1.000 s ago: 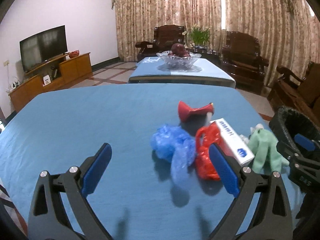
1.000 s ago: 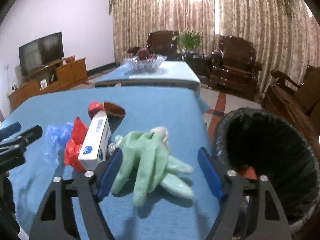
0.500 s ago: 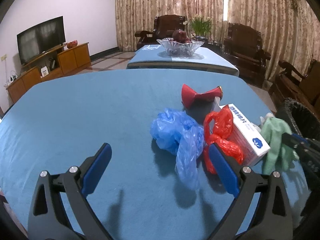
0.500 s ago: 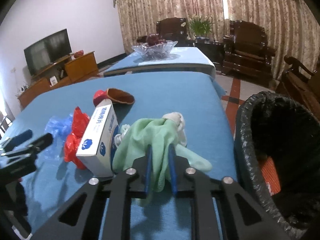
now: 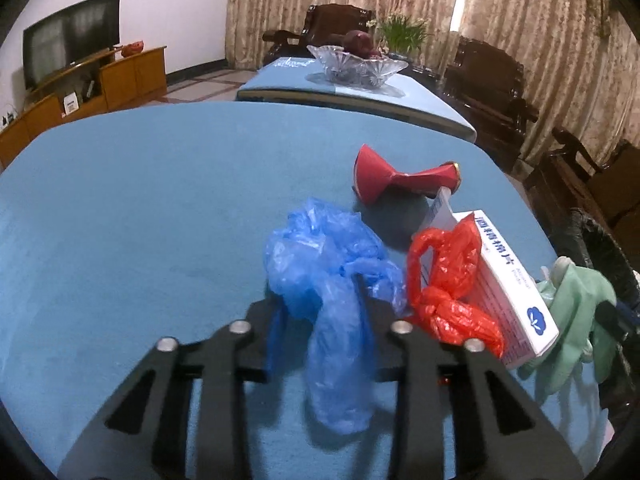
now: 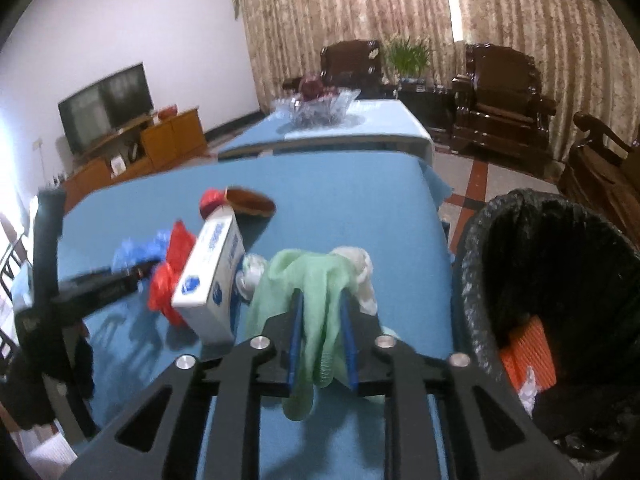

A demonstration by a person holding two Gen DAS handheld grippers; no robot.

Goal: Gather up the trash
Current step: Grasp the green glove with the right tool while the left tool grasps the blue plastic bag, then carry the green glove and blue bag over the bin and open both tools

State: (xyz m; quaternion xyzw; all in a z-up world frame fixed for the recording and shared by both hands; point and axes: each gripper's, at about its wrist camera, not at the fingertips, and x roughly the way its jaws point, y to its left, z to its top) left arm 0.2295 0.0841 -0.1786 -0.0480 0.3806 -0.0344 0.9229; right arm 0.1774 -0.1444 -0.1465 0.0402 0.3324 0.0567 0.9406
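A crumpled blue plastic bag (image 5: 320,248) lies on the blue table (image 5: 120,200). My left gripper (image 5: 320,300) is closing on it, and its pads squeeze the bag's lower part. To the right lie a red plastic bag (image 5: 444,280), a white box (image 5: 512,288) and a crushed red paper cup (image 5: 384,178). In the right wrist view, my right gripper (image 6: 322,300) is just starting to spread its jaws, with the green glove (image 6: 320,276) still pinched between them at the table's right edge. The black-lined bin (image 6: 480,280) stands just to its right.
A white crumpled wad (image 6: 360,268) lies behind the glove. An orange packet (image 6: 528,348) sits inside the bin. A second blue table with a glass fruit bowl (image 5: 356,66) stands beyond. Dark wooden armchairs (image 6: 504,100) line the curtained wall, and a TV (image 5: 72,56) stands on the left.
My left gripper moved forward and down and shut on the blue bag. The right gripper closed on the green glove and its pads now stand slightly wider apart.
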